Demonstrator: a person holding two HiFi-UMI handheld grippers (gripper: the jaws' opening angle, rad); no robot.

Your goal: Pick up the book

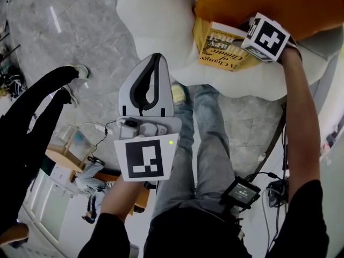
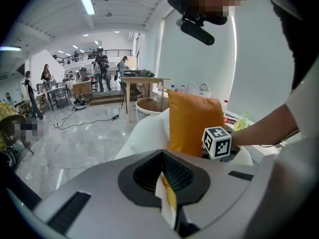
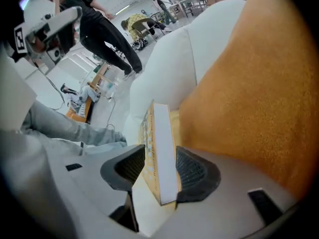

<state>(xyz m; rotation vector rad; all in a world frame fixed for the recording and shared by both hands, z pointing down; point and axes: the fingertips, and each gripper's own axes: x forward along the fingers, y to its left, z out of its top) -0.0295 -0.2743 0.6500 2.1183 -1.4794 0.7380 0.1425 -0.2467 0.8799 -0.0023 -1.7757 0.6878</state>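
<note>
White sofa (image 1: 156, 15), on marble floor (image 1: 64, 31), bears the book (image 1: 220, 50).

The yellow cover of the book (image 1: 220, 50), which stands between the jaws of the right gripper (image 3: 160, 166), carries black print that is upside down in the head view. "Change of" and "Climate" can be read; the larger letters beside them cannot. The cube (image 1: 267, 36) behind those jaws bears letterless black-and-white square markers, as does the plate (image 1: 144, 158) behind the jaws of the left gripper (image 1: 156, 58).
</note>
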